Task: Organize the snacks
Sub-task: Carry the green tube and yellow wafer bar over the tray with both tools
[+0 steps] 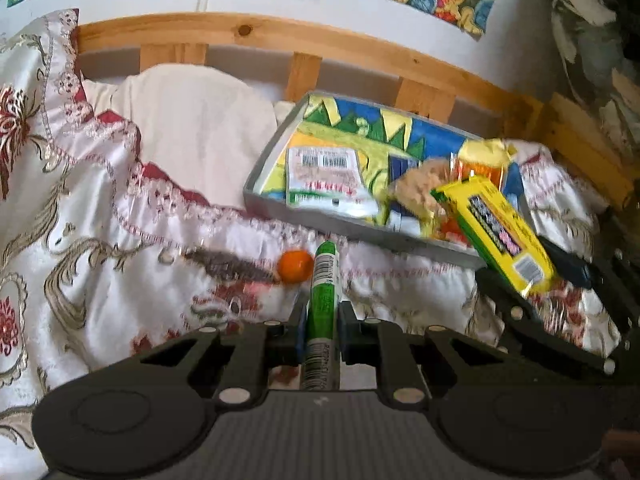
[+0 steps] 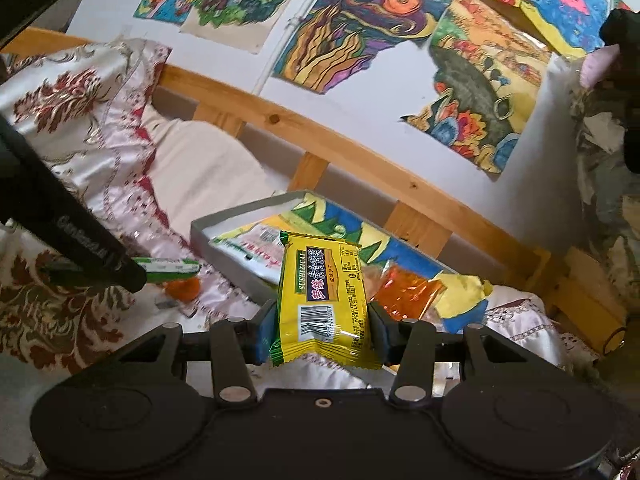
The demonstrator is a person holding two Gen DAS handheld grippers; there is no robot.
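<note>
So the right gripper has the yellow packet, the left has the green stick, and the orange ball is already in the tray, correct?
Not quite. The orange ball lies on the bedspread in front of the tray, as the left wrist view shows. The right gripper does hold the yellow packet, and the left gripper the green stick.

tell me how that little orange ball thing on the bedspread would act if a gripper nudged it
The orange ball looks round and smooth, so it would probably roll. It lies on the soft, rumpled bedspread, whose folds would likely stop it soon. It seems small and light.
</note>
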